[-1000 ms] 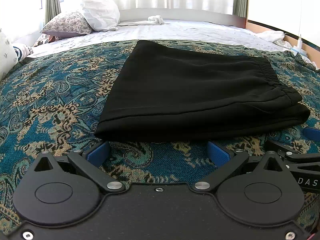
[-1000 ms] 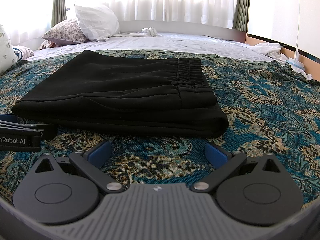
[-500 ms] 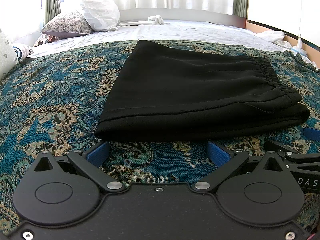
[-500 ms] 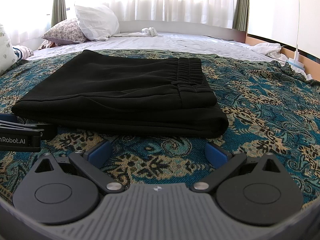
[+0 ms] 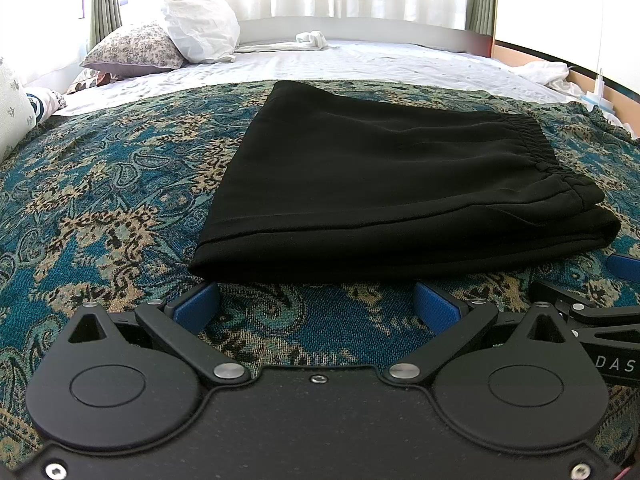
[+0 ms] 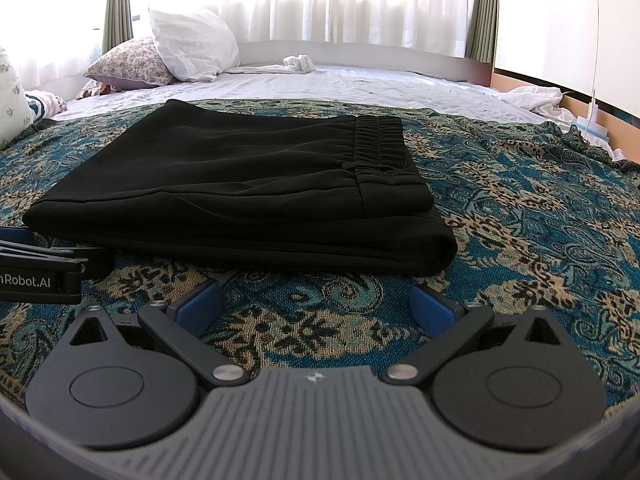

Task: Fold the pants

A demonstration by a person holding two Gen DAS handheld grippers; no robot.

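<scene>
Filling the frame, the bed (image 5: 360,64) carries a blue paisley blanket (image 5: 100,200), and the black pants (image 5: 380,192) lie at its centre as a compact folded rectangle, elastic waistband at the right. Folding looks essentially complete; at most a tidy-up remains. Pillows (image 5: 192,28) sit at the upper left, white cloths at the top and right edge, all well apart from the pants. Lowest in frame, the left gripper (image 5: 316,304) and right gripper (image 6: 316,304) rest spread wide, holding nothing, just short of the near fold.
</scene>
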